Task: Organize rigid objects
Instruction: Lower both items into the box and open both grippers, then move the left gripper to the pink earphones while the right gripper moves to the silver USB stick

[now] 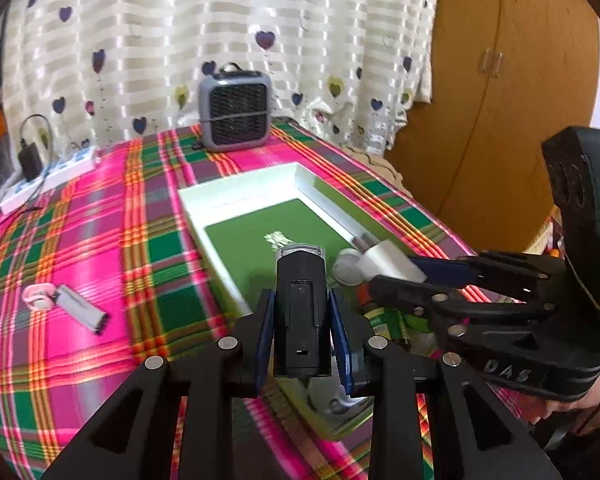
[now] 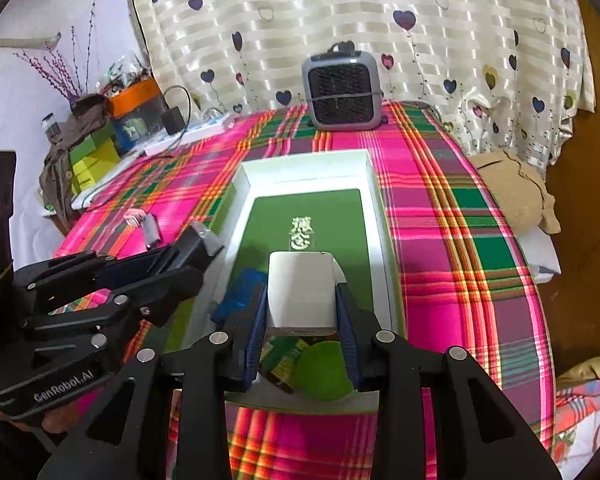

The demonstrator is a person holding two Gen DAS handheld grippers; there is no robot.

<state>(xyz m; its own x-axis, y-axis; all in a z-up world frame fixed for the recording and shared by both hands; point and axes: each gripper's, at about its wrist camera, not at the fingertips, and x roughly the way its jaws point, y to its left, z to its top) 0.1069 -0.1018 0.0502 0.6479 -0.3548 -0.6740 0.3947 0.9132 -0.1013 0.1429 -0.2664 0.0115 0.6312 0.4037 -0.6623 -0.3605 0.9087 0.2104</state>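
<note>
My left gripper (image 1: 302, 332) is closed down on a black stamp-like block (image 1: 300, 312), pads tight on both sides, held over the near-left part of the white tray (image 1: 312, 184). Right gripper (image 2: 302, 332) is clamped on a white charger (image 2: 302, 292) above the tray's green liner (image 2: 320, 212), approx mid-tray. A lighter (image 1: 82, 308) lies on the plaid cloth (image 1: 100, 216), well left of the tray.

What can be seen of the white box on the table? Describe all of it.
The white box is a shallow, open rectangular tray with low white walls and a green floor bearing pale characters. It lies flat on the plaid tablecloth, its long side running away from the cameras. Small items lie at its near end; both claws hover over it.
</note>
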